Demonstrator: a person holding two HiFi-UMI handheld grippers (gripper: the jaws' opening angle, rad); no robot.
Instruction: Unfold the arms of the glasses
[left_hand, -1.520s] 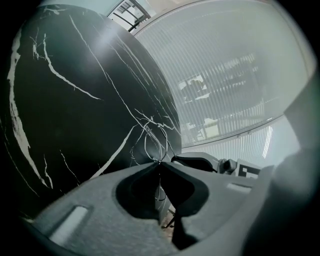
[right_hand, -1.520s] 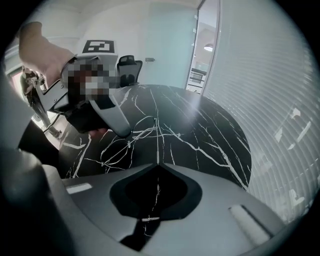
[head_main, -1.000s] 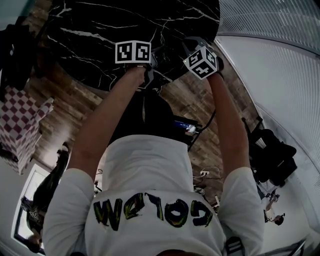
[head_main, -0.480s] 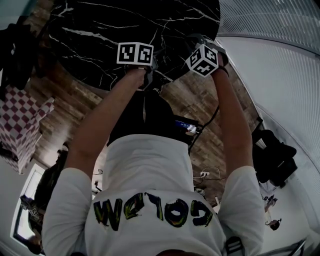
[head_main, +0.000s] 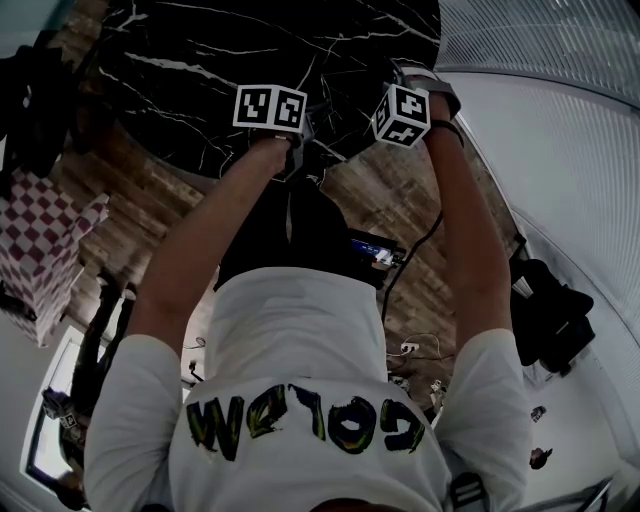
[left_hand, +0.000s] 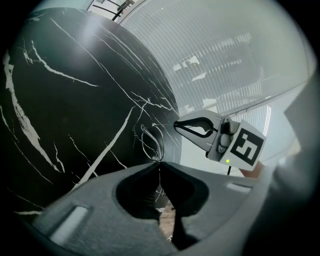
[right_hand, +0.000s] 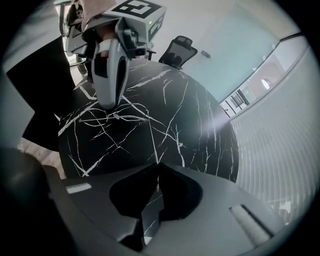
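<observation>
Thin wire-frame glasses (left_hand: 150, 141) hang just above the black marble table (left_hand: 60, 100). My left gripper (left_hand: 159, 162) is shut on the frame's lower edge. From the right gripper view, that same left gripper (right_hand: 112, 106) pinches the glasses (right_hand: 134, 118) at its tip. My right gripper (right_hand: 156, 167) is shut, and I cannot tell whether a glasses arm is nipped in it. In the left gripper view the right gripper (left_hand: 176, 126) sits close to the right of the frame. From the head view both marker cubes, left (head_main: 269, 108) and right (head_main: 404, 114), are over the table's near edge; the glasses are hidden.
The round table (head_main: 200, 60) ends just below the grippers, over wooden flooring (head_main: 130, 220). A checkered box (head_main: 40, 250) stands at left and a dark bag (head_main: 545, 310) at right. An office chair (right_hand: 177, 49) stands beyond the table. A ribbed wall (left_hand: 215, 60) lies behind.
The right gripper has rolled about its own axis and shifted slightly up in the head view. The left gripper has stayed where it was.
</observation>
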